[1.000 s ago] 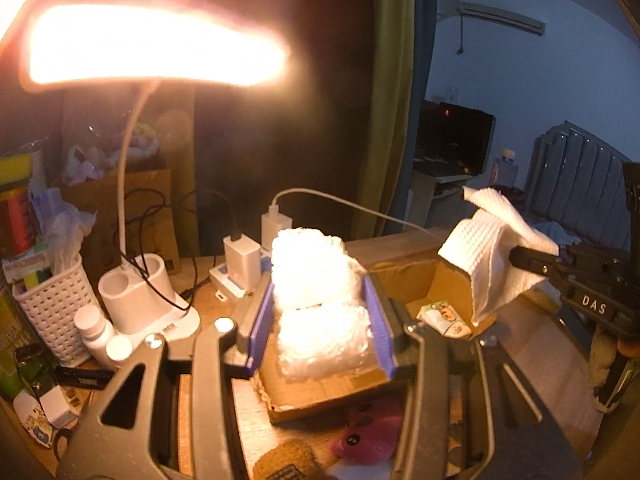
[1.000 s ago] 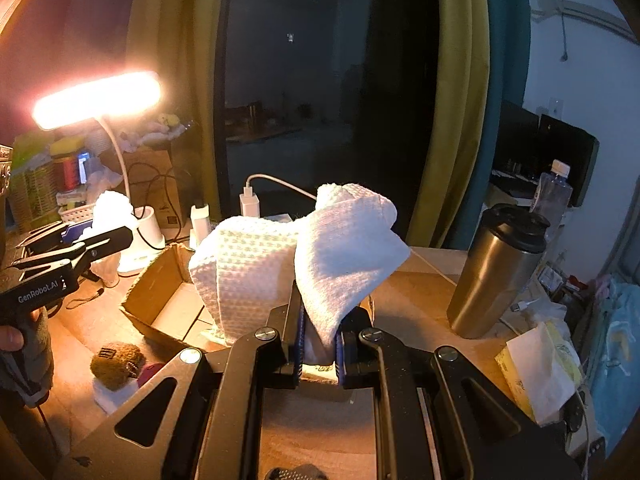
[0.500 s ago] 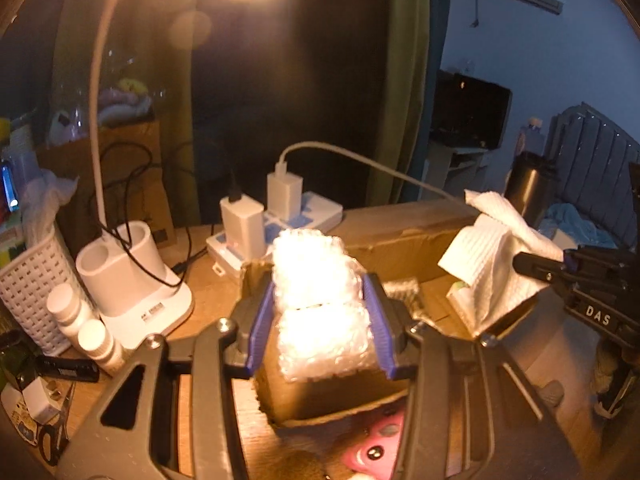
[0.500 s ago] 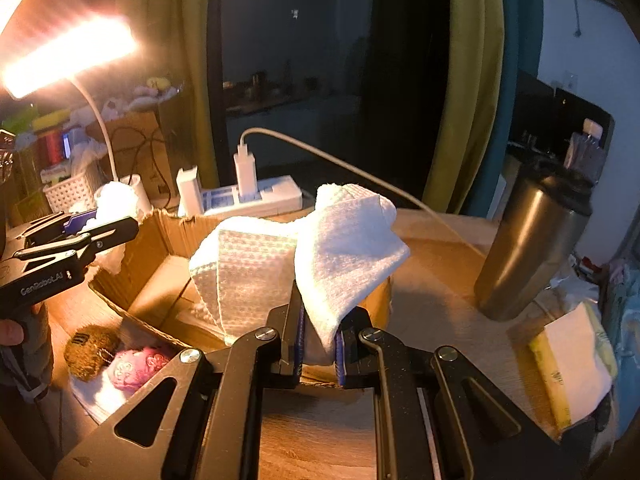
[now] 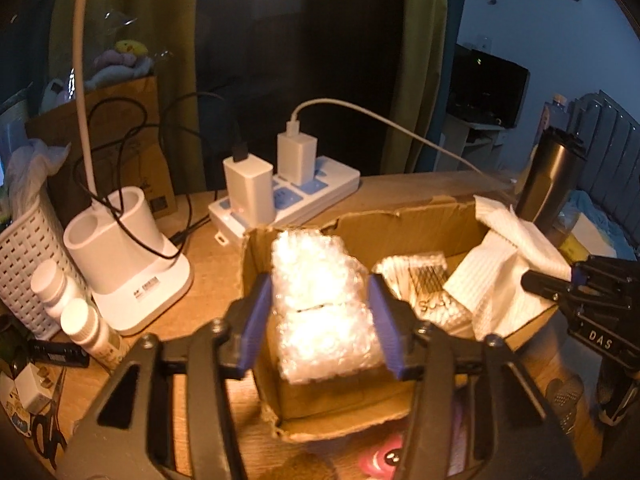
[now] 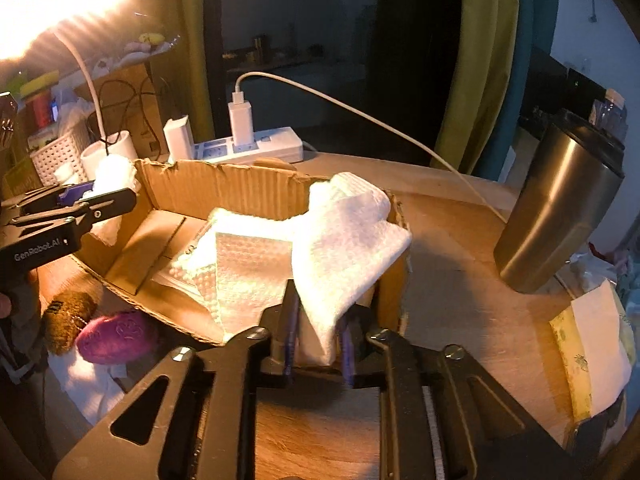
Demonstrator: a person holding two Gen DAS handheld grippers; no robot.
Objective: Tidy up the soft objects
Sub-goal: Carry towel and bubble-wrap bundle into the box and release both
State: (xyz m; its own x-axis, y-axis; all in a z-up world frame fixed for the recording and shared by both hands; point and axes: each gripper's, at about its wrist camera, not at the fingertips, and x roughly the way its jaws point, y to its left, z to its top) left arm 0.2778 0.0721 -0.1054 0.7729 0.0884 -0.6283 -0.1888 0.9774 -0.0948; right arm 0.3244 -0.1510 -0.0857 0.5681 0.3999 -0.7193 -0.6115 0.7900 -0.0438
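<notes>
Mid-task: left gripper (image 5: 320, 316) clamps bubble wrap (image 5: 320, 304) over cardboard box (image 6: 224, 188) near-left corner, right gripper (image 6: 318, 336) pinches white cloth (image 6: 348, 240) on right rim; plush toys (image 6: 116, 338) remain outside.

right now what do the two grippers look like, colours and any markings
Both are black plastic with cut-out triangular frames, silver screws and blue ribbed finger pads. The left gripper reads "GenRobot.AI" on its side in the right wrist view; the right gripper reads "DAS" in the left wrist view.
</notes>
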